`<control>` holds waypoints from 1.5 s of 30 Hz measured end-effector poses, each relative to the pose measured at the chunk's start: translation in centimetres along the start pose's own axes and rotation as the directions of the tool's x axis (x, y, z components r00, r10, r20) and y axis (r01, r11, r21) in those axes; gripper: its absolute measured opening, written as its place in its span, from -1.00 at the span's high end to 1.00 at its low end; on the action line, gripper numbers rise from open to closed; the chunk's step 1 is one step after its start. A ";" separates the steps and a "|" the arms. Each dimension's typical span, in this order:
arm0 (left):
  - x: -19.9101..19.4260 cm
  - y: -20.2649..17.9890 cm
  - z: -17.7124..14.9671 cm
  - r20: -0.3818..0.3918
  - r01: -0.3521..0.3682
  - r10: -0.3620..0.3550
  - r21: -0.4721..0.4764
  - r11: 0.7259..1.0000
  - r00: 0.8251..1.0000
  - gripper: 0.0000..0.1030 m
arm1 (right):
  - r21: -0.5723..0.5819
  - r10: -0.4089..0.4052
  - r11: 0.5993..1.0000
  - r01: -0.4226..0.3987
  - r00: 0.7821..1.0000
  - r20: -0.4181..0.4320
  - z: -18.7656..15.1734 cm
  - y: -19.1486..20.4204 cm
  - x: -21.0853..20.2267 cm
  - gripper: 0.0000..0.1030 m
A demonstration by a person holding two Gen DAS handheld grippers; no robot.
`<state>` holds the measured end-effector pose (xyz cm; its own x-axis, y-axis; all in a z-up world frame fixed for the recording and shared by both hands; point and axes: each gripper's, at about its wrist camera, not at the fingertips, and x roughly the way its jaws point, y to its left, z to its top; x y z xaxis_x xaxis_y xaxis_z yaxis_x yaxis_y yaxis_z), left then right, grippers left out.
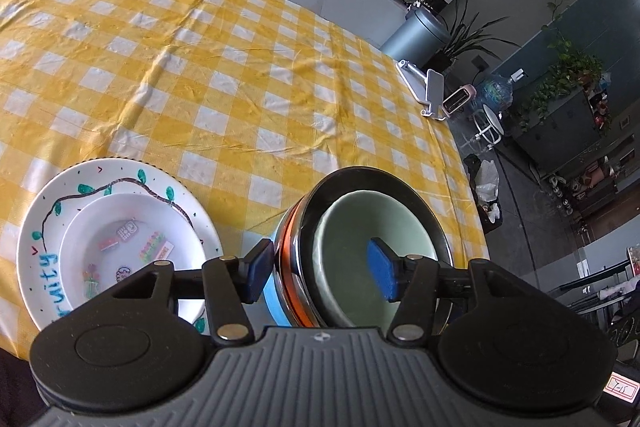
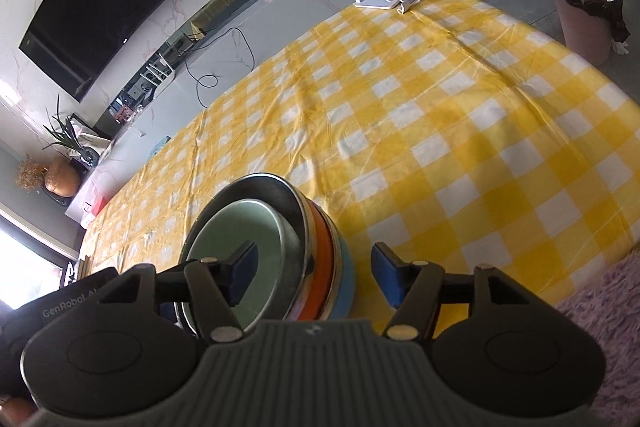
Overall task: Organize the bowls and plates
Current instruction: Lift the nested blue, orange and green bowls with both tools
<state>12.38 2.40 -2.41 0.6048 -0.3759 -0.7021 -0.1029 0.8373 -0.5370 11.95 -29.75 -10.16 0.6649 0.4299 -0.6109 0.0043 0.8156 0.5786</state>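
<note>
Fingers of our left gripper point(image 1: 323, 270) and right gripper point(image 2: 314, 274) stand apart, each straddling the bowl stack's point(image 1: 360, 227) rim. Plates point(image 1: 80, 227) sit left.

The tablecloth point(image 1: 240, 75) looked like thin cloth or coated fabric, creased, with a faint sheen. At 8 o'clock in the left wrist view, the painted plate point(image 1: 48, 211) and the small white bowl point(image 1: 100, 223) on it looked like glazed ceramic, smooth and glossy. In the nested stack, the steel bowl point(image 2: 280, 187) was shiny metal, the pale green bowl point(image 1: 360, 223) smooth and half-matt. The gripper pads point(image 1: 382, 267) looked like matt blue rubber. At 4 o'clock in the right wrist view, the purple rug point(image 2: 600, 327) was shaggy.
</note>
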 end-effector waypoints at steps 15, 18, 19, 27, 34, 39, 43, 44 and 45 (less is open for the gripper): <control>2.5 0.4 -0.3 -0.047 -0.039 0.037 -0.041 0.998 0.998 -0.40 | 0.034 0.025 0.999 -0.023 0.998 -0.056 0.1 -1.3 2.4 -0.35; 2.9 0.3 -0.2 -0.054 -0.046 0.044 -0.044 0.998 0.998 -0.40 | 0.030 0.026 0.999 -0.024 0.998 -0.065 0.0 -1.0 2.8 -0.34; 3.0 0.3 -0.2 -0.056 -0.049 0.046 -0.046 0.998 0.997 -0.40 | 0.028 0.024 0.999 -0.022 0.997 -0.069 0.0 -1.0 3.0 -0.34; 4.5 -0.1 -0.4 -0.095 -0.091 0.087 -0.030 0.995 0.992 -0.30 | 0.029 0.013 1.000 -0.010 0.996 -0.093 -0.2 -1.0 3.7 -0.12; 4.5 -0.7 0.0 -0.113 -0.125 0.122 -0.017 0.992 0.986 -0.23 | 0.036 0.008 0.999 -0.004 0.994 -0.107 -0.2 -0.7 4.2 0.05; 4.2 -1.4 0.2 -0.100 -0.138 0.140 0.030 0.990 0.985 -0.09 | 0.046 -0.018 0.999 0.024 0.992 -0.122 0.0 -0.8 4.3 0.13; 4.0 -2.3 0.3 -0.083 -0.147 0.158 0.123 0.981 0.984 0.01 | 0.035 -0.046 0.998 0.051 0.990 -0.135 0.1 -0.7 4.2 0.22; 4.0 -2.6 0.3 -0.081 -0.158 0.170 0.142 0.977 0.982 0.02 | 0.024 -0.051 0.998 0.055 0.989 -0.138 0.2 -0.5 4.2 0.21; 4.0 -2.7 0.3 -0.080 -0.167 0.181 0.156 0.973 0.980 0.04 | 0.015 -0.057 0.998 0.060 0.988 -0.141 0.2 -0.4 4.2 0.22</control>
<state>15.33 -1.26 -3.60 0.5111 -0.2486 -0.8228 -0.0777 0.9400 -0.3323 14.92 -28.31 -12.85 0.5519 0.4326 -0.7129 0.0552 0.8341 0.5489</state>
